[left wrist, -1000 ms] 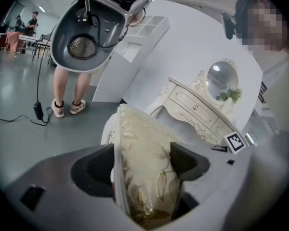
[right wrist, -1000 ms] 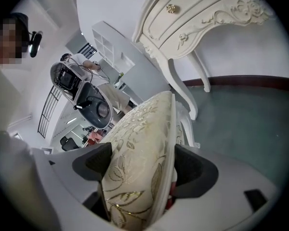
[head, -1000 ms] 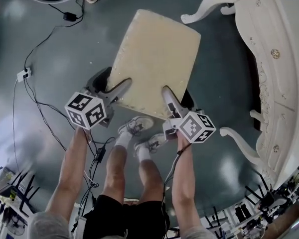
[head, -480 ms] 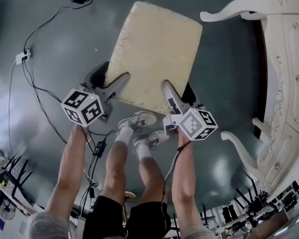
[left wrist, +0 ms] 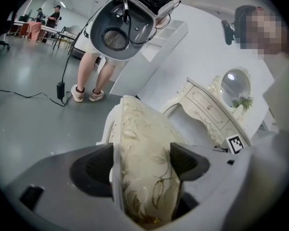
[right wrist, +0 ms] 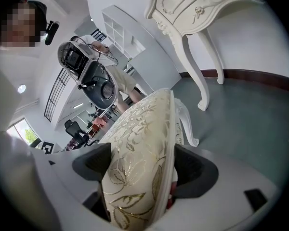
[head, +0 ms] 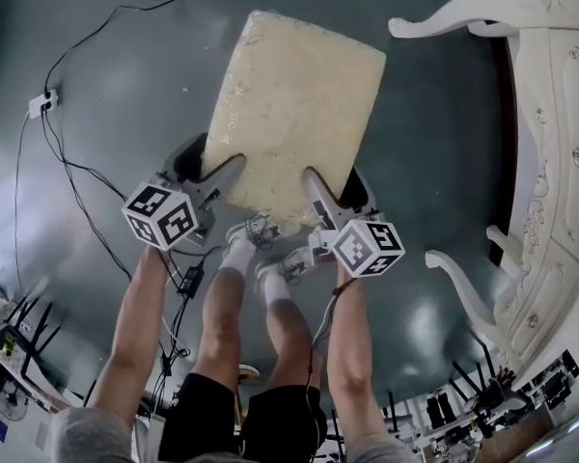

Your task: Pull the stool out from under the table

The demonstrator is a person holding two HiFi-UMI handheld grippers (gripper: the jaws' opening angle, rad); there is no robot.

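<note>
Left gripper view: stool between jaws

The cream, gold-patterned cushioned stool has drawn farther from the white carved table, with more grey floor showing between them than a second ago. The left gripper and right gripper have come back with it, and its near edge now reaches the person's white sneakers.

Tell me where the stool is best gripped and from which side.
Grip the stool by the near edge of its padded seat, coming from the person's side, away from the table. The cushion is a slab thin enough to fit between jaws. One hold near each corner, as the left gripper and right gripper have, should keep it from twisting.
</note>
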